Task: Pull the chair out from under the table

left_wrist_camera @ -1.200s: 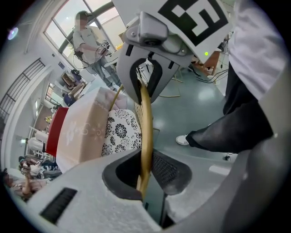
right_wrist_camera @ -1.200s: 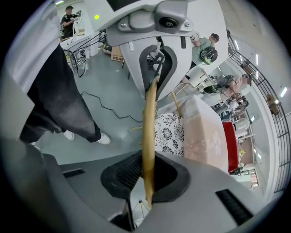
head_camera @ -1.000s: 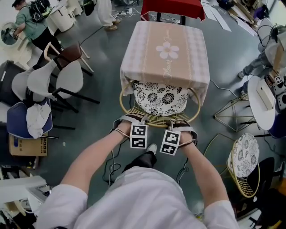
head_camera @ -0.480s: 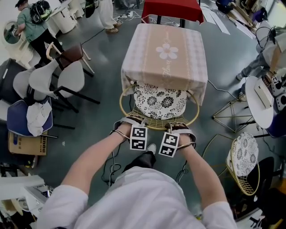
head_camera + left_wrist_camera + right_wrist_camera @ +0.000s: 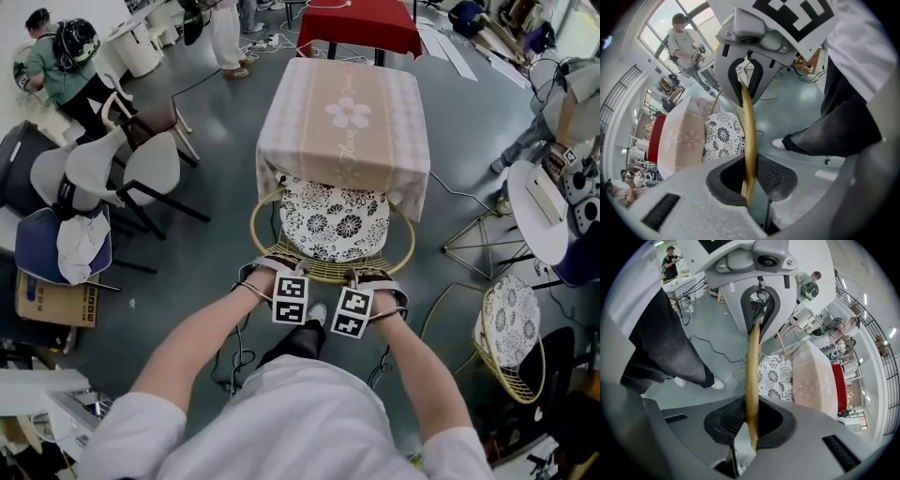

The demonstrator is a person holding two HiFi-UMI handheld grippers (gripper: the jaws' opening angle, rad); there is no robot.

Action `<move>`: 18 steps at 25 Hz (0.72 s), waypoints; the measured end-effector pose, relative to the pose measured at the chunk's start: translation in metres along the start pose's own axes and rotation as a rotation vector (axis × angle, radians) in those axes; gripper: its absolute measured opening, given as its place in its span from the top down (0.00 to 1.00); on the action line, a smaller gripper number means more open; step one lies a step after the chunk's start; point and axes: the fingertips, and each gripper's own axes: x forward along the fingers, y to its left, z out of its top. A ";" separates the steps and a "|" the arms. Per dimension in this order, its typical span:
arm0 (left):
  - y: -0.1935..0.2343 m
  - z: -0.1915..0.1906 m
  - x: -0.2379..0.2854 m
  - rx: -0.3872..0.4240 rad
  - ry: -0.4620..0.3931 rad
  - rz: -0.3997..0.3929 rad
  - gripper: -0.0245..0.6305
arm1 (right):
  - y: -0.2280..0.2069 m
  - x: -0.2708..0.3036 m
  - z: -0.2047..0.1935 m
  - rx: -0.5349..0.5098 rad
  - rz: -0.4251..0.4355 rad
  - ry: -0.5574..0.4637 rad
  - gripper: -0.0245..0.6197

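The gold wire chair (image 5: 323, 266) sits half out from the cloth-draped table (image 5: 349, 112). Its black-and-white patterned cushion (image 5: 336, 217) shows, but the front of the seat is under the tablecloth's hanging edge. The left gripper (image 5: 279, 270) and right gripper (image 5: 367, 276) are each clenched on the chair's curved back rail (image 5: 749, 117), side by side near its middle, the thin rod pinched between the pads. To my eye the pull wants to be level and straight toward the person, both hands moving together so the chair doesn't swing or tip back. The rail is slim and round — it could twist in the pads if one side leads. Mind the cloth snagging on the wire.
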 end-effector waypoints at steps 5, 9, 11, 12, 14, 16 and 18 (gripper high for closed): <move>-0.017 0.003 -0.005 -0.003 -0.001 0.001 0.89 | 0.016 -0.007 0.002 -0.002 -0.002 0.004 0.90; -0.033 0.006 -0.008 -0.002 -0.002 0.000 0.89 | 0.031 -0.012 0.004 -0.004 -0.006 0.008 0.90; -0.039 0.007 -0.010 -0.001 -0.001 0.001 0.89 | 0.037 -0.014 0.004 -0.004 -0.010 0.008 0.90; -0.043 0.008 -0.011 -0.001 0.001 0.001 0.89 | 0.040 -0.015 0.005 -0.003 -0.011 0.008 0.90; -0.050 0.008 -0.013 -0.002 0.005 -0.001 0.89 | 0.047 -0.018 0.006 -0.003 -0.012 0.009 0.90; -0.058 0.008 -0.016 -0.001 0.006 -0.005 0.89 | 0.055 -0.021 0.009 -0.003 -0.012 0.009 0.90; -0.067 0.008 -0.020 0.001 0.004 -0.005 0.89 | 0.063 -0.025 0.013 -0.002 -0.014 0.008 0.90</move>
